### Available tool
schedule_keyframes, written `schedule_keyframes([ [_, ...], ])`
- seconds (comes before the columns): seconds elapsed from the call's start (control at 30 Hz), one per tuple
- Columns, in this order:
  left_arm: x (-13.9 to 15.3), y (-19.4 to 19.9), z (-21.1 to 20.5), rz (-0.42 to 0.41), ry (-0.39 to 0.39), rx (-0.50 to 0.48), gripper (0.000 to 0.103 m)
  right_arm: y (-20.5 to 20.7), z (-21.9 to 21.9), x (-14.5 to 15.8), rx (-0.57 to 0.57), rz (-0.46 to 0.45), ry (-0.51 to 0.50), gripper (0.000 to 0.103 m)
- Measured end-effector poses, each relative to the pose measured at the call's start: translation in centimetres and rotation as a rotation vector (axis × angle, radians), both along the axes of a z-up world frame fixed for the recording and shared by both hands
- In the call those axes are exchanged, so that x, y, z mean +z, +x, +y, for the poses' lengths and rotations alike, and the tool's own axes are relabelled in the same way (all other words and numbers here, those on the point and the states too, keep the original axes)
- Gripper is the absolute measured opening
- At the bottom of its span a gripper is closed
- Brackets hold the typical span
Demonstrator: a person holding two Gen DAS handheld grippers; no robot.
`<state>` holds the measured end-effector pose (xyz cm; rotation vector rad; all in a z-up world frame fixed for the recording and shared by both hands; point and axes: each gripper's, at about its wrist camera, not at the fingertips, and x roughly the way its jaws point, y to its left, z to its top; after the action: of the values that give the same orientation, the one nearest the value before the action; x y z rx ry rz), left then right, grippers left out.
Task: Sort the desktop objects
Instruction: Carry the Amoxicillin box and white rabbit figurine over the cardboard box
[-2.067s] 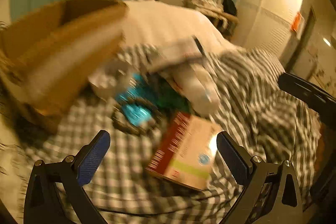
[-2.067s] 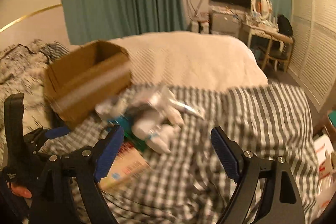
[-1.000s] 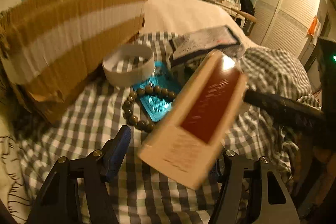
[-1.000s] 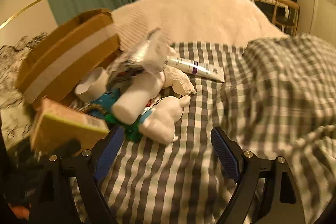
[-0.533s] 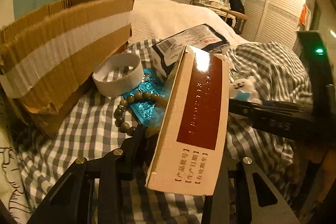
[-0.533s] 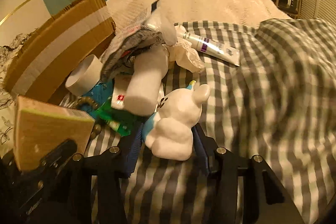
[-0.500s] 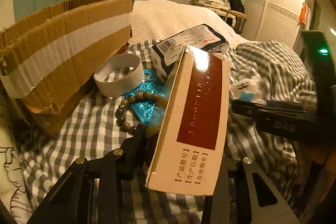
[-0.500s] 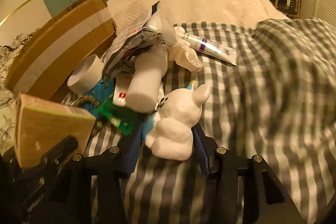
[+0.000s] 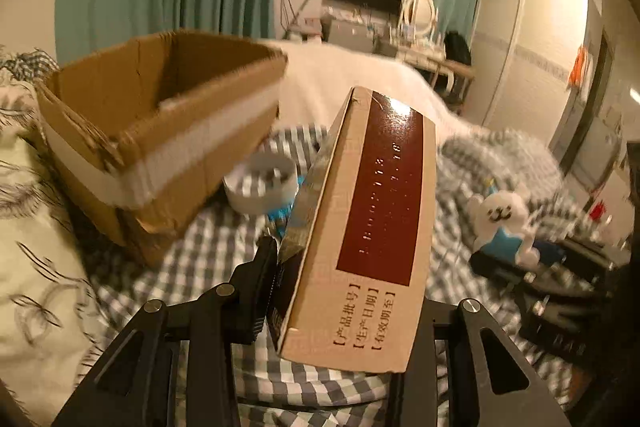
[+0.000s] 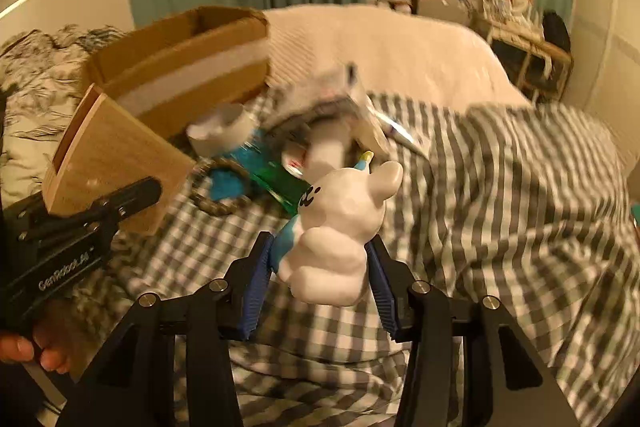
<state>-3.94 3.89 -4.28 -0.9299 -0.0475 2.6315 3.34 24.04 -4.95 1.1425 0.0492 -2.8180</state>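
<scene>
We note both tools have closed since a second ago. The left gripper (image 9: 344, 279) now clamps the tan carton (image 9: 372, 227), lifted off the checked blanket (image 9: 208, 255) beside the open cardboard box (image 9: 160, 131) at far left. The right gripper (image 10: 320, 279) grips the white toy figure (image 10: 340, 227), also raised. Both items appear ready for placing.

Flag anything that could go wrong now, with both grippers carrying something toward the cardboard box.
The left gripper clamps only the low end of the long carton, so it might pivot or slip. The right gripper squeezes the rounded white figurine, which may pop out. Both could collide at the cardboard box.
</scene>
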Motion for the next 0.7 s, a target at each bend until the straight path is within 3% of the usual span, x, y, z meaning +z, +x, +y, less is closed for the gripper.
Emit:
schedule_keyframes([
  [0.23,6.1,-1.5,-3.9,0.098,0.083,0.066,0.037,-1.2,-4.5,5.9,0.13,0.122,0.007,0.046],
  [0.47,10.9,-7.1,-8.0,0.182,0.049,0.152,0.037,-5.9,-9.5,11.9,0.276,0.227,-0.062,0.046],
  [0.57,11.0,-9.4,-10.1,0.192,0.037,0.225,0.037,-8.5,-11.7,12.8,0.314,0.246,-0.072,0.046],
  [0.7,9.0,-10.6,-13.8,0.202,0.087,0.323,0.037,-12.0,-14.1,12.1,0.344,0.239,-0.063,0.046],
])
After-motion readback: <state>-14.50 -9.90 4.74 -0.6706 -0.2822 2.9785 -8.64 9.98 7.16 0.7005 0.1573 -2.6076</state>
